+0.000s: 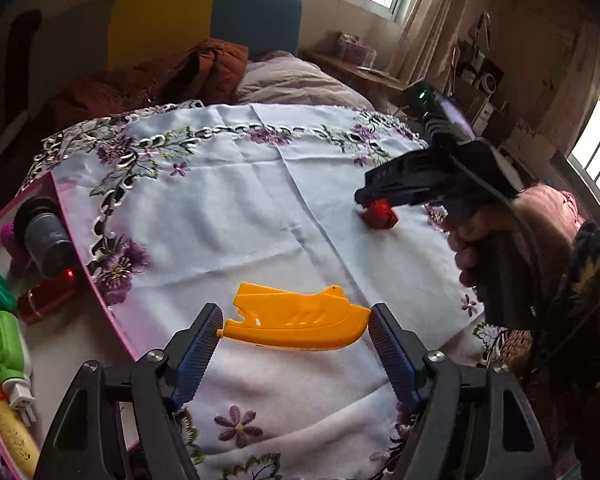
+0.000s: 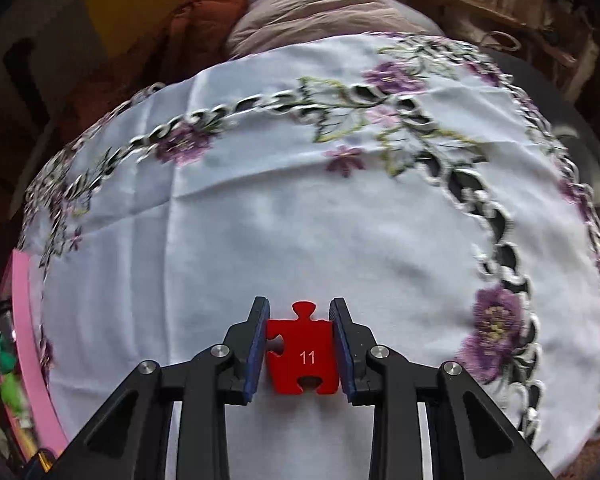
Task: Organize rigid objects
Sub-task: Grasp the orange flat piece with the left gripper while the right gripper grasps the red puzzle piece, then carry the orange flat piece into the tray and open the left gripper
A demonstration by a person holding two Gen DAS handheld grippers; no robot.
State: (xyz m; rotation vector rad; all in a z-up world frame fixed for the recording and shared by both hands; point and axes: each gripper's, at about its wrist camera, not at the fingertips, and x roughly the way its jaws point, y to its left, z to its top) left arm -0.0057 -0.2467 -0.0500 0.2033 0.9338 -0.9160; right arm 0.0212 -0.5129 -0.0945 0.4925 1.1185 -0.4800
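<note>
Right gripper (image 2: 300,344) has its fingers pressed against both sides of the red puzzle piece (image 2: 302,360), the one marked 11. It looks clamped, with the piece sitting between the pads, low over the embroidered cloth (image 2: 300,220). Over on the other side, the left gripper (image 1: 296,332) has its fingers spread wide, and the yellow plastic piece (image 1: 296,322) lies flat on the cloth right between the tips, not gripped yet.

So two loose items remain out on the cloth, and I'd judge the sorting well under way but not finished.

The pink tray (image 1: 96,292) sits off to the left of the left fingers. Inside it: a grey cylinder (image 1: 46,236), a dark red tube (image 1: 48,298), a green item (image 1: 4,344) with a white plug (image 1: 20,400), and something yellow below. The rest is cropped.
</note>
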